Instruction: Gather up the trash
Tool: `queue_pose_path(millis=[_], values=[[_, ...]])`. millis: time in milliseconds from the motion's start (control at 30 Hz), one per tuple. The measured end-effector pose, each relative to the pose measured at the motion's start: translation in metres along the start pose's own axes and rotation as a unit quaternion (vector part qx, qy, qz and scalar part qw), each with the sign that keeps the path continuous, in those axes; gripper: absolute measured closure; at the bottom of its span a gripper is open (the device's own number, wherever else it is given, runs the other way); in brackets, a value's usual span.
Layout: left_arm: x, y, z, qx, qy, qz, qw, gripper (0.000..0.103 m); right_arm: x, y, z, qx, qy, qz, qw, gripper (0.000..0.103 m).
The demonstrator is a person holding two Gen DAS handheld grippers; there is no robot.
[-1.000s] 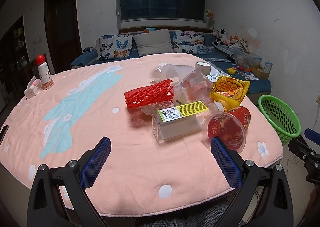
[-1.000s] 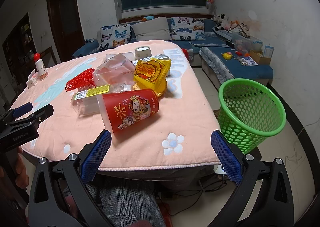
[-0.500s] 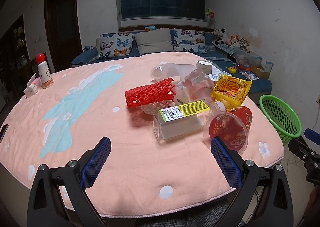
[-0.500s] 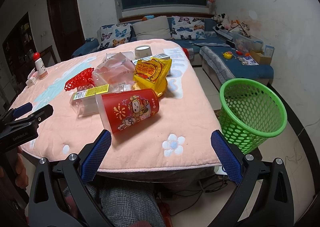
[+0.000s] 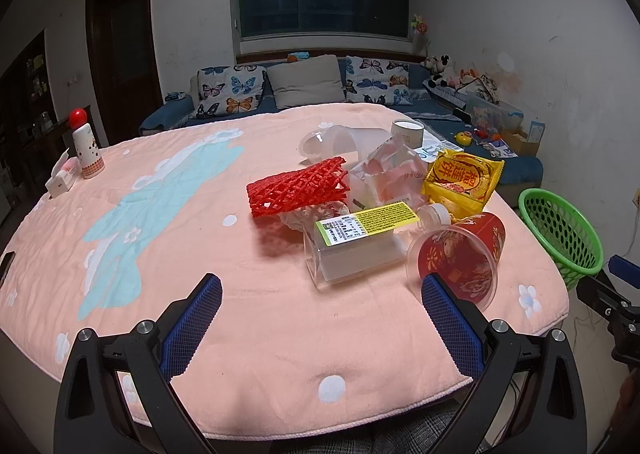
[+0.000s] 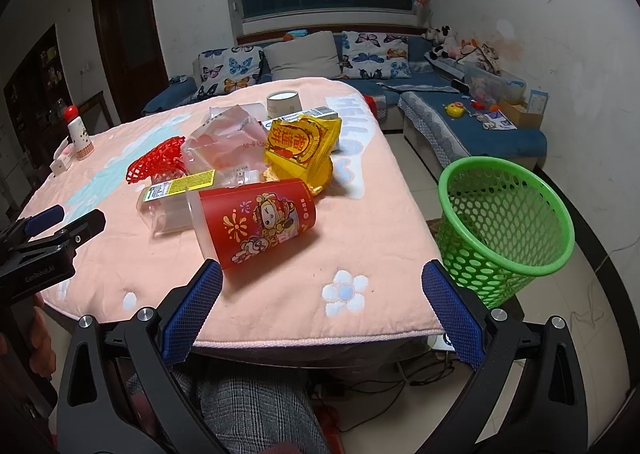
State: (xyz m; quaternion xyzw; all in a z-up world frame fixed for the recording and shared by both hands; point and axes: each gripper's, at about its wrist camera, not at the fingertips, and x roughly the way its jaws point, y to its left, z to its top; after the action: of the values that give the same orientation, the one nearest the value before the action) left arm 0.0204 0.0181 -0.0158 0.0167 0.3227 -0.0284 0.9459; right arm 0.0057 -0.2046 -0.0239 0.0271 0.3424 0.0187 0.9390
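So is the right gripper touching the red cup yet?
Apart. The right wrist view shows the right gripper open, tablecloth visible between its fingers and the red cup.

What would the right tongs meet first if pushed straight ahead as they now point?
Probably the red printed cup, lying on its side just ahead of the open right tongs; depth is uncertain, and they might first brush the pink tablecloth.

table | pink cloth | red cup, yellow bag, red net
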Motion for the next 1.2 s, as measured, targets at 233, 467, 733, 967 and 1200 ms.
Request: queue_pose_path(millis=[233,467,733,967,1200], values=[[0.008,0.000,0.004,0.001,0.010,-0.001,0.9999,0.006,0.007,-0.005,0.007,-0.003,0.003,0.004,1.000,0.004],[0.018,-0.002,0.010,0.006,0.019,-0.011,0.9997,0.006,0.019,-0.006,0.015,-0.004,0.008,0.009,1.000,0.004],[0.032,-0.002,0.018,0.006,0.024,-0.026,0.9994,0.006,0.037,-0.011,0.033,-0.007,0.013,0.018,1.000,0.004],[0.043,-0.004,0.023,0.013,0.030,-0.053,0.9981,0.006,0.060,-0.014,0.055,-0.016,0.015,0.035,0.999,0.007],[0.049,-0.005,0.024,0.019,0.033,-0.074,0.9965,0.006,0.093,-0.019,0.082,-0.022,0.027,0.043,0.998,0.009]])
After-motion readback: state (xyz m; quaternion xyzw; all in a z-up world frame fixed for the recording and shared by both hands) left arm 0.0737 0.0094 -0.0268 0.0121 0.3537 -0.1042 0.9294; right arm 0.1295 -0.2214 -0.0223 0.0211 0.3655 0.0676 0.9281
